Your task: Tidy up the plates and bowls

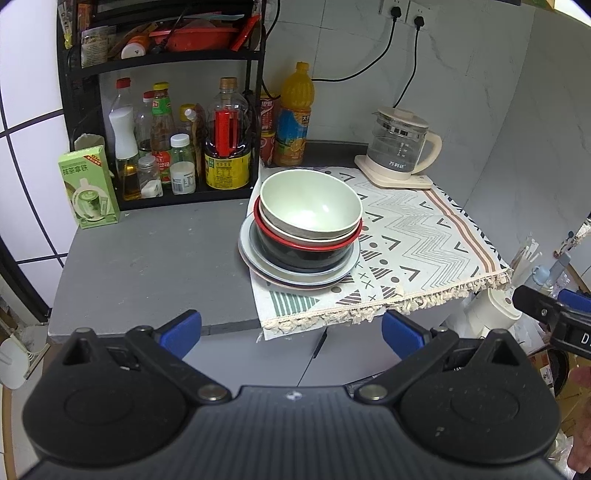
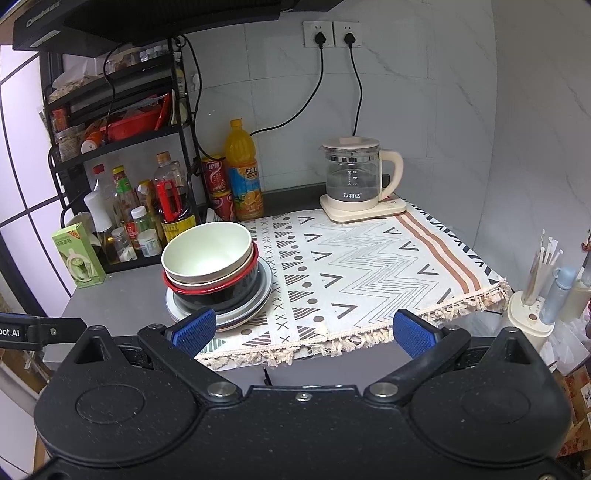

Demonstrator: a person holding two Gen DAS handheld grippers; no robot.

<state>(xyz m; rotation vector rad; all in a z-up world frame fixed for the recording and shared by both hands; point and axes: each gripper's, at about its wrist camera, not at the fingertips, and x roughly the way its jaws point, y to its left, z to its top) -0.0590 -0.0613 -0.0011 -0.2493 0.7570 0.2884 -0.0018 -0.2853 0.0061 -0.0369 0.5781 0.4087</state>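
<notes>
Left wrist view: both claws gape before stacked bowls [image 1: 309, 218].

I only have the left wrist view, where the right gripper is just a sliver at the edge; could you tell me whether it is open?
Observer: Yes, the right gripper is open, with nothing between its fingers.
Operator: Thank you. Is there anything above the black rack that my view cuts off?
Observer: A black range hood shows at the top, above the black rack.
</notes>
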